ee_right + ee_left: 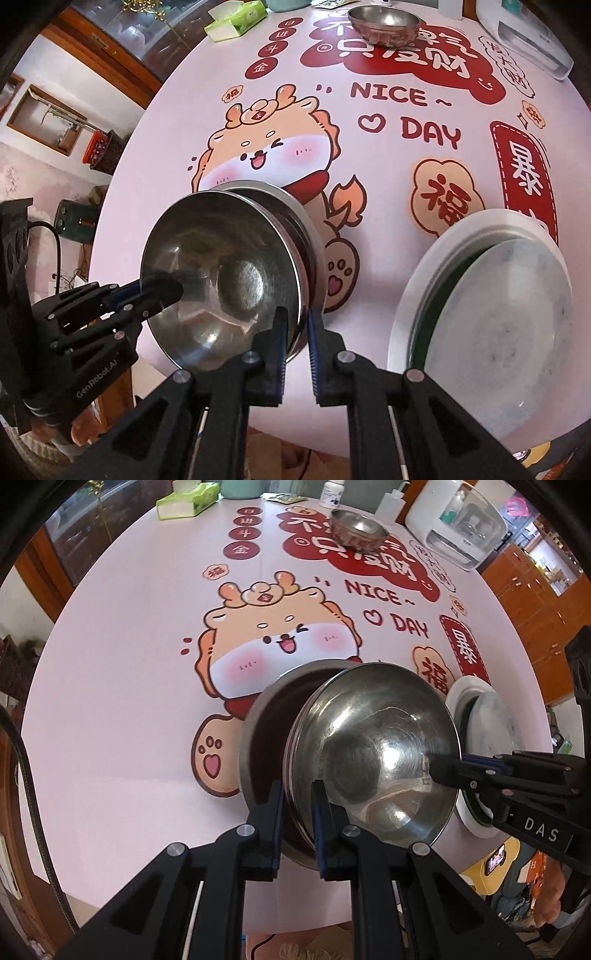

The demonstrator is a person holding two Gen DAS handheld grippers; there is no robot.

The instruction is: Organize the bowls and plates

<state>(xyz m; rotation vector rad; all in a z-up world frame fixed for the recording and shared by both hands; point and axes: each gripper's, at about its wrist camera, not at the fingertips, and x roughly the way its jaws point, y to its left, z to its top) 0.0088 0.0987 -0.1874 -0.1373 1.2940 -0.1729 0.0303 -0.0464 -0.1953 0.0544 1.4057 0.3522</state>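
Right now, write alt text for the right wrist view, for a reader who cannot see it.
Two black grippers, the right gripper and the left gripper, pinch opposite rims of a steel bowl held over a larger steel bowl on a cartoon-printed tablecloth. Stacked white plates lie to the right; another steel bowl sits at the far edge.

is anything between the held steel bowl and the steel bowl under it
Nothing visible. The shiny steel bowl, gripped at opposite rims by the left gripper and right gripper, sits tilted over the wider steel bowl below, whose visible inside looks empty.
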